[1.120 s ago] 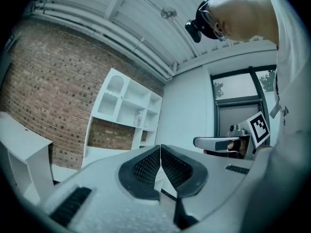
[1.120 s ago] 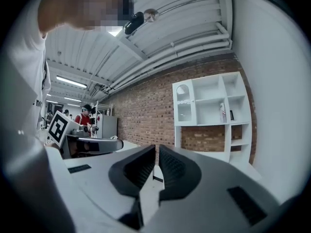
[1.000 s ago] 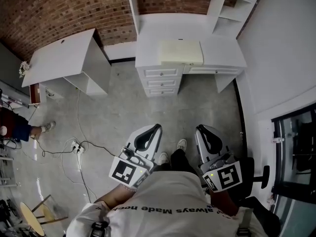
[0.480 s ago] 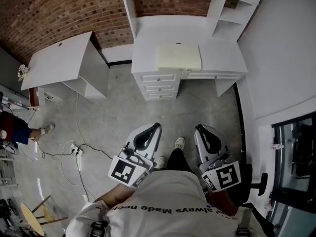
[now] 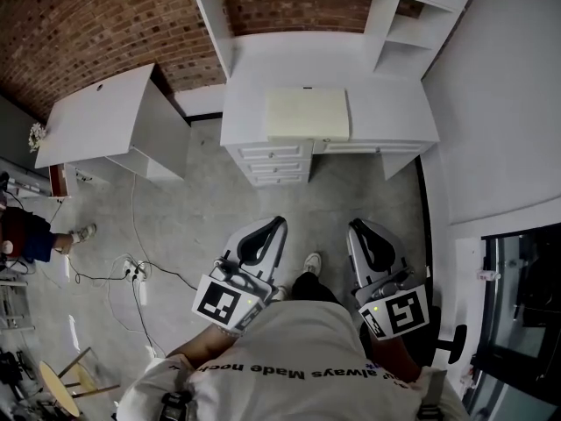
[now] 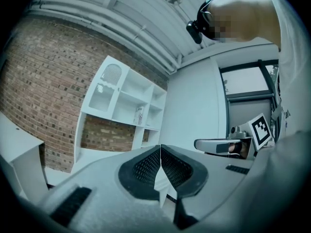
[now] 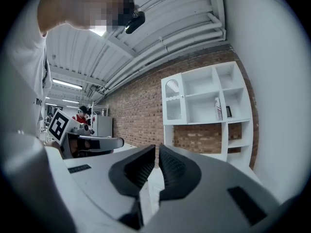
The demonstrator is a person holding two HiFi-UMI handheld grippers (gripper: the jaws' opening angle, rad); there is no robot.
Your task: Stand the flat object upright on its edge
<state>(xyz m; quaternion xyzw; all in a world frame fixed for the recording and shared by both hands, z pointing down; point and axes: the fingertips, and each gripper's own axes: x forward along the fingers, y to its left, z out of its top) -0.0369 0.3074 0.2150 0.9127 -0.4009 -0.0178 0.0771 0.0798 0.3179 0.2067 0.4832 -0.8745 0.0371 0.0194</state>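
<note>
- Left gripper (image 5: 275, 228), at 7 o'clock in the head view: jaws clenched, nothing between them.
- Right gripper (image 5: 358, 231), at 5 o'clock: jaws clenched, empty too.
- Shoe (image 5: 311, 262) on the floor (image 5: 202, 209), between the two grippers.
- Desk (image 5: 390, 112) at 12 o'clock, well apart from both grippers.
- Flat object (image 5: 307, 114), cream, lies flat on the desk top near its front edge, above the drawers (image 5: 279, 160).

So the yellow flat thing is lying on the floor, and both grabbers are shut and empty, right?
Not the floor. The head view shows the yellow flat thing lying on the white desk. The left grabber and right grabber are shut and empty, as you said.
</note>
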